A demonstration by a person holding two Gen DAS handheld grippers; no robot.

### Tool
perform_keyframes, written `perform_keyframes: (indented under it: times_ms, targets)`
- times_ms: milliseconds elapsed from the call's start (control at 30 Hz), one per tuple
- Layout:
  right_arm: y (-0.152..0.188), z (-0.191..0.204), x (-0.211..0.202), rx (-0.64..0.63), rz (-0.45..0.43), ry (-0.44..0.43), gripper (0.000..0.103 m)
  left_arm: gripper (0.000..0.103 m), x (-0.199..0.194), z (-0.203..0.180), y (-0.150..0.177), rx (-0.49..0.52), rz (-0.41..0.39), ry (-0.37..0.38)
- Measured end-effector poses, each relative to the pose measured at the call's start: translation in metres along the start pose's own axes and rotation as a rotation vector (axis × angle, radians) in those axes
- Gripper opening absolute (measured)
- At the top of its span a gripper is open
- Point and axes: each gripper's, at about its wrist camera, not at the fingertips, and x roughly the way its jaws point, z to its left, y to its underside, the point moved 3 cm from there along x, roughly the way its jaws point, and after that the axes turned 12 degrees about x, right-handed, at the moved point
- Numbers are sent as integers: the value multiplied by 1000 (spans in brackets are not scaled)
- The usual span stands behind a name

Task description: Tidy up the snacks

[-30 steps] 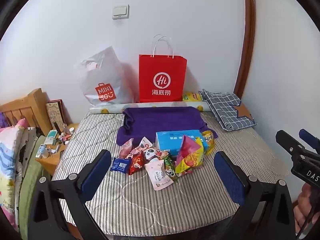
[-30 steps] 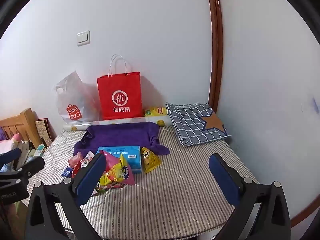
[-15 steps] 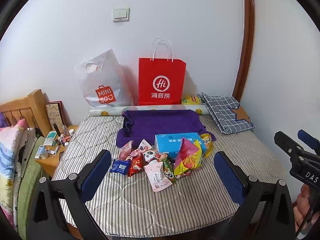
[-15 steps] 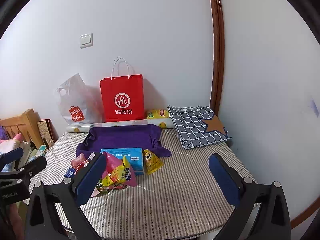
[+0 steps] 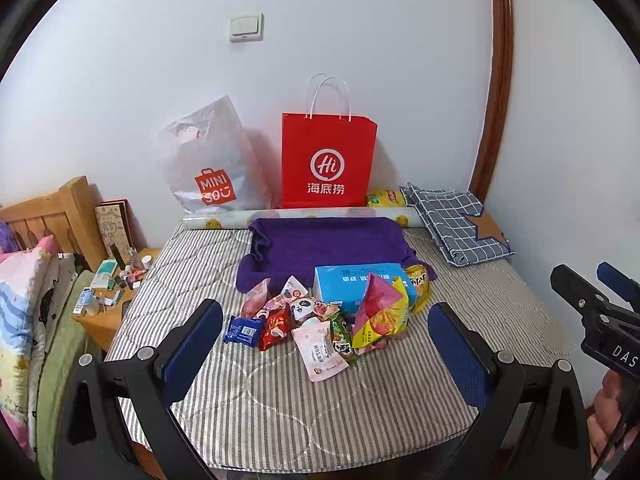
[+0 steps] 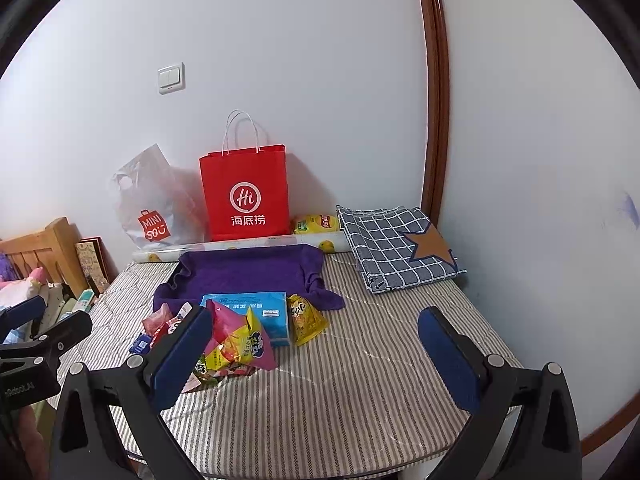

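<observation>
A pile of small snack packets (image 5: 320, 320) lies on the striped mattress (image 5: 280, 400), in front of a blue box (image 5: 360, 282) and a purple cloth (image 5: 328, 242). The pile also shows in the right wrist view (image 6: 236, 344). A red paper bag (image 5: 328, 160) stands open at the wall. My left gripper (image 5: 326, 344) is open and empty, held back from the pile near the front edge. My right gripper (image 6: 314, 354) is open and empty, to the right of the pile.
A white Miniso plastic bag (image 5: 208, 168) leans beside the red bag. A rolled sheet (image 5: 300, 216) and a yellow packet (image 5: 386, 198) lie along the wall. A folded checked cloth (image 5: 456, 224) sits at back right. A cluttered wooden nightstand (image 5: 108, 292) stands left.
Both grippers have pulled back and tilted up slightly, so the table contents sit a little lower and smaller in view. Nothing on the mattress has moved.
</observation>
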Motion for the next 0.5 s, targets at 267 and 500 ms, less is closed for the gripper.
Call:
perform_keyframes:
  times_ms: [267, 500]
  targets:
    - [1, -1, 3, -3, 9, -3, 103, 102, -1, -1, 2, 1, -4, 0]
    - [3, -1, 4, 4, 14, -6, 103, 102, -2, -3, 3, 0, -7, -7]
